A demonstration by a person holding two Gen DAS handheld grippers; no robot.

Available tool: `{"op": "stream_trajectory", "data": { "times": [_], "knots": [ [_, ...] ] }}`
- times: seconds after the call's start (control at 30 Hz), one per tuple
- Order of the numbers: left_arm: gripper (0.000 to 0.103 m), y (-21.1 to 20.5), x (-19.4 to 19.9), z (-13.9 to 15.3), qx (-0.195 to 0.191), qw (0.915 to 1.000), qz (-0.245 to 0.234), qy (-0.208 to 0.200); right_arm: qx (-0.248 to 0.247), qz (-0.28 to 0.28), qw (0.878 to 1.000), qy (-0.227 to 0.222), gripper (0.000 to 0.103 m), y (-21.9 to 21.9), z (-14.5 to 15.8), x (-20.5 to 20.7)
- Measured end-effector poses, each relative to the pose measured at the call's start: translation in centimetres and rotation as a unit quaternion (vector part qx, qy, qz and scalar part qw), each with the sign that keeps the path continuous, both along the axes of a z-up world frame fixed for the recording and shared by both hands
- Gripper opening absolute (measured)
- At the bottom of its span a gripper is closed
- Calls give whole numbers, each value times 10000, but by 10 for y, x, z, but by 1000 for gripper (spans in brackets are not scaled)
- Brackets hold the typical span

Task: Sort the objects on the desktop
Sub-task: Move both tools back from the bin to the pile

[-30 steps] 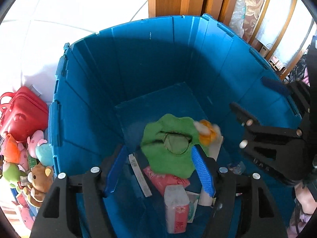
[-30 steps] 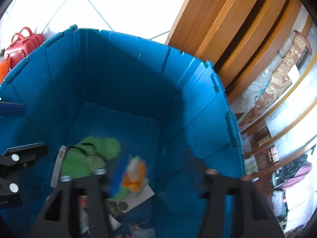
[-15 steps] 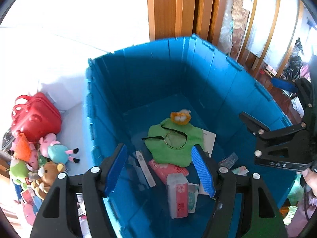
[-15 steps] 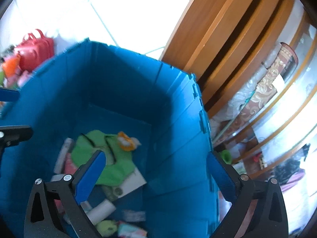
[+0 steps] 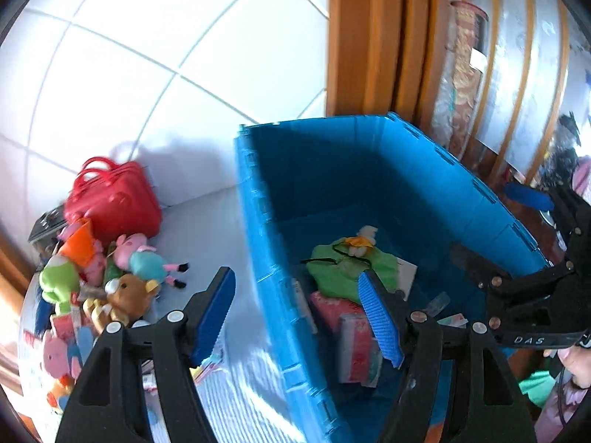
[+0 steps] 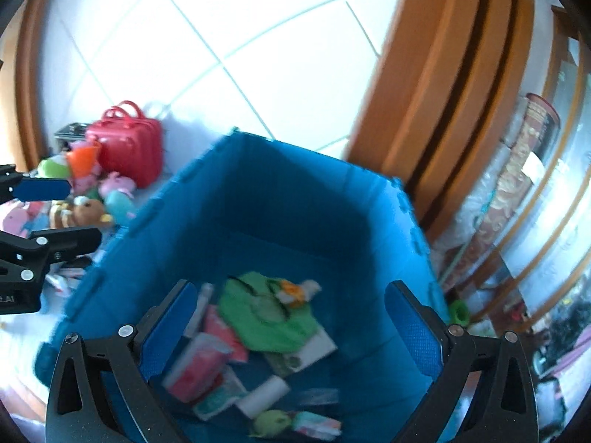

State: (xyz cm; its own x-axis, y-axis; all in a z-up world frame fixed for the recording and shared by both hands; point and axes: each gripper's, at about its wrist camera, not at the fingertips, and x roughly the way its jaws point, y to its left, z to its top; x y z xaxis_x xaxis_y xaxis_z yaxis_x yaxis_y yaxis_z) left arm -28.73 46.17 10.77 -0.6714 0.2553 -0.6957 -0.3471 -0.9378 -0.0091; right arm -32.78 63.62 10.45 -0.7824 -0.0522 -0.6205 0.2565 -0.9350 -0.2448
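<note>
**Both hand-held grippers open and empty above the blue crate**

The left hand-held gripper [image 5: 299, 313] hangs with its jaws spread wide and nothing between them, straddling the near-left wall of the blue plastic crate [image 5: 266, 258]: one blue pad lies outside the crate, the other inside. The right hand-held gripper [image 6: 288, 326] is also wide open and empty, above the crate's interior.

On the crate floor lies a green cloth toy [image 6: 269, 317] with a small orange-and-white plush [image 6: 295, 289] touching its far edge. Beside the green toy, toward the camera, sit pink tissue packs [image 6: 199, 365], a white roll [image 6: 264, 395] and a white card [image 6: 314, 350]; a small green object [image 6: 273, 421] lies at the near edge, too blurred to name.

Outside the crate, on the white surface [image 5: 207, 221] to its left, a red handbag [image 5: 110, 199] stands against the tiled wall. Just in front of it is a heap of plush toys: a brown bear [image 5: 125, 295], a pink pig in a teal dress [image 5: 144, 254] and a green frog [image 5: 59, 280]. An orange cup [image 5: 79, 245] touches the handbag.
</note>
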Motion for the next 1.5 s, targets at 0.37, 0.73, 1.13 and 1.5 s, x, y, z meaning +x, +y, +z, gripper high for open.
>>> {"op": "stream_trajectory", "data": {
  "times": [0.37, 0.73, 1.13, 1.5],
  "knots": [
    [69, -101, 31, -18, -29, 9951, 958, 228, -213, 840, 9960, 214, 103, -88, 2, 33],
    [69, -223, 49, -65, -154, 9837, 1792, 47, -680, 1669, 9836, 67, 103, -199, -8, 50],
    [69, -379, 60, -142, -292, 9572, 2812, -621, -673, 1847, 9760, -939, 103, -302, -82, 25],
    [69, -468, 100, -242, -336, 9316, 3254, -1584, -446, 1291, 9689, -2062, 103, -323, -193, -22]
  ]
}}
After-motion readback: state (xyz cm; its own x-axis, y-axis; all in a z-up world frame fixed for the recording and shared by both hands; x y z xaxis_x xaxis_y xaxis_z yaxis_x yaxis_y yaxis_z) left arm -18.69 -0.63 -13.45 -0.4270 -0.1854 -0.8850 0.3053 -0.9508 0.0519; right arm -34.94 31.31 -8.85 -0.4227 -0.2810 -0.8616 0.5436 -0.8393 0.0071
